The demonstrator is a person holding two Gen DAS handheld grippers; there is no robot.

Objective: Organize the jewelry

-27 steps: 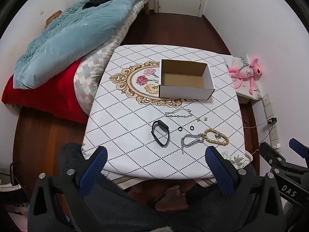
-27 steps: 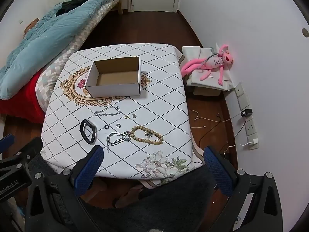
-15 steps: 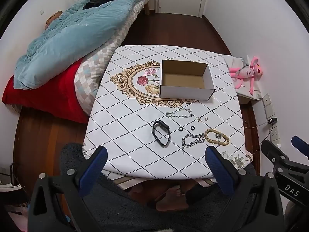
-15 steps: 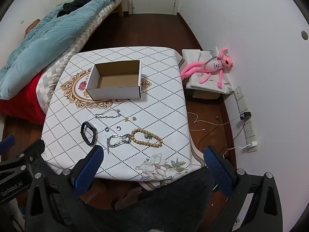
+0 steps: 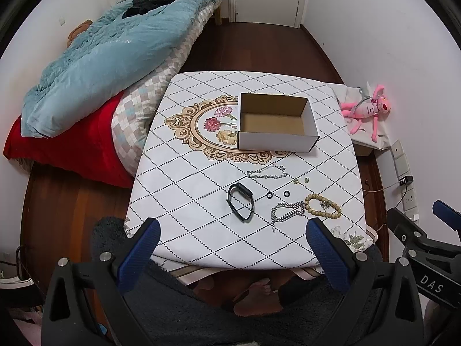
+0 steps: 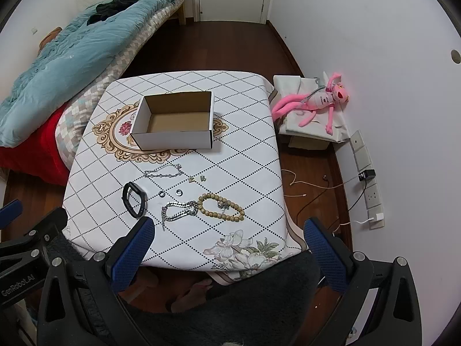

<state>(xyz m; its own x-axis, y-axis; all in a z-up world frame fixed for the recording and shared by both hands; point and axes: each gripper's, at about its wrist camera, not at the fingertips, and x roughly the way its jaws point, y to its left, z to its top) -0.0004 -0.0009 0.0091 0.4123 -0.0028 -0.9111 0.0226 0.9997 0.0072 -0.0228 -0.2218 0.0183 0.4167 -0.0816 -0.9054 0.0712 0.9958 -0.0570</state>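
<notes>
Both grippers, left (image 5: pixel 230 240) and right (image 6: pixel 229 239), spread wide and empty, held high above the table (image 5: pixel 184 201) for overview. Jewelry: bracelet (image 5: pixel 322 205), chains (image 5: pixel 266 173), black band (image 5: pixel 240 201) lie loose before the empty box (image 5: pixel 275 125), likely their destination.

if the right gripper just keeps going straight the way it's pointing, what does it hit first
Probably the tablecloth itself, near the wooden bead bracelet, which lies closest to the line between the open right gripper fingers. Nothing stands in the air before that. Depth is hard to judge through the fisheye, so take this loosely.
</notes>
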